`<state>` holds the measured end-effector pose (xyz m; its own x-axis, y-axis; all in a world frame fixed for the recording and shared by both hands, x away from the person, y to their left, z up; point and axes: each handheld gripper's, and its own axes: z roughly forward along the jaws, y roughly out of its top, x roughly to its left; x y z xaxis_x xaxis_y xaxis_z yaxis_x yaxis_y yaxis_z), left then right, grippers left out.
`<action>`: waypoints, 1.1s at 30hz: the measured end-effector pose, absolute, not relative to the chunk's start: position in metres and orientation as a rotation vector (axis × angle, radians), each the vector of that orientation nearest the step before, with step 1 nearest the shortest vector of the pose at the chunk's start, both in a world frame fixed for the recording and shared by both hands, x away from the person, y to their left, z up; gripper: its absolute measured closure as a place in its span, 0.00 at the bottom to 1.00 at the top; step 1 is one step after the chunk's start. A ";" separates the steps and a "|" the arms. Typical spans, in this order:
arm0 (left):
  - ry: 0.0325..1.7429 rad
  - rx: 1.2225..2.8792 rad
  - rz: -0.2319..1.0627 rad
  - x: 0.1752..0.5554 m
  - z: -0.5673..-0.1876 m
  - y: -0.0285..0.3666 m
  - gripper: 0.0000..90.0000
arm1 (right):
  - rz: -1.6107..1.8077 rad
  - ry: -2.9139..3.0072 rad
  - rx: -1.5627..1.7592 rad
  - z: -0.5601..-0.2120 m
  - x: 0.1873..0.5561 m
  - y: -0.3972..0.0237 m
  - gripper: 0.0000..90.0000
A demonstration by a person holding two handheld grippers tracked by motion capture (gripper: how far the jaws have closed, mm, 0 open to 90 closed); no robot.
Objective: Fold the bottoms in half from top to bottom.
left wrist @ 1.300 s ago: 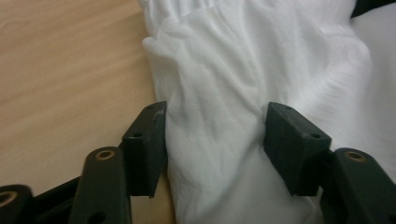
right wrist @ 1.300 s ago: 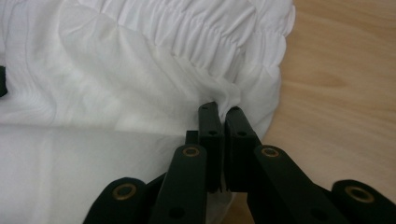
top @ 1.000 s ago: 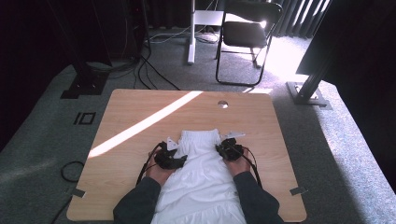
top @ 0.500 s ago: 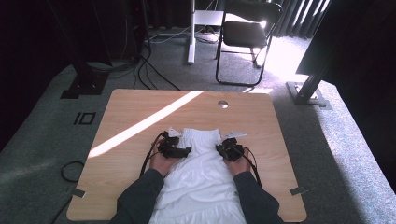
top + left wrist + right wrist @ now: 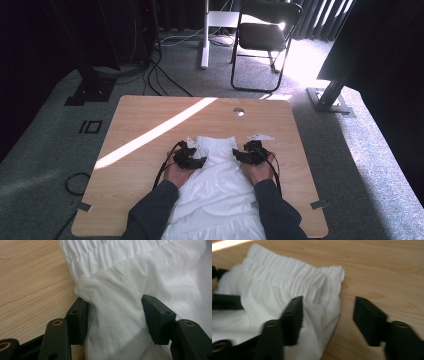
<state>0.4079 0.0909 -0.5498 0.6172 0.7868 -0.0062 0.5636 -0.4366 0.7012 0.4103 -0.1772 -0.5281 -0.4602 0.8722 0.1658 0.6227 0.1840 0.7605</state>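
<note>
White garment (image 5: 220, 185) spread flat on wooden worktop (image 5: 150, 120), gathered waistband (image 5: 287, 275) toward far edge, lower part running off near edge between forearms. Left claw (image 5: 115, 315) parted, jaws either side of a raised fold at garment's left edge, cloth touching both. Right claw (image 5: 328, 320) open over right edge: one jaw above fabric, other above bare wood. Chair (image 5: 265, 35) on floor beyond.

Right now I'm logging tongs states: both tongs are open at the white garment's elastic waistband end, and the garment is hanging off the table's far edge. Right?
Not quite. The high view shows the white garment hanging off the table's near edge, by the person. The rest holds: left tongs and right tongs are open at its waistband end.
</note>
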 end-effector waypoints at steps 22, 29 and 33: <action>1.200 2.165 0.744 0.403 -0.545 0.091 0.26 | 0.930 2.358 1.276 -0.545 0.427 -0.140 0.80; 1.276 2.116 0.508 0.413 -0.548 0.105 0.27 | 0.979 2.374 1.302 -0.546 0.428 -0.143 0.93; 1.211 2.161 0.464 0.412 -0.544 0.102 0.46 | 0.969 2.376 1.300 -0.546 0.428 -0.142 0.95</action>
<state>0.4121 0.1017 -0.5441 0.5199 0.8542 0.0061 0.6400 -0.3943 0.6595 0.4278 -0.1424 -0.5456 -0.5637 0.8218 0.0828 0.6454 0.3757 0.6651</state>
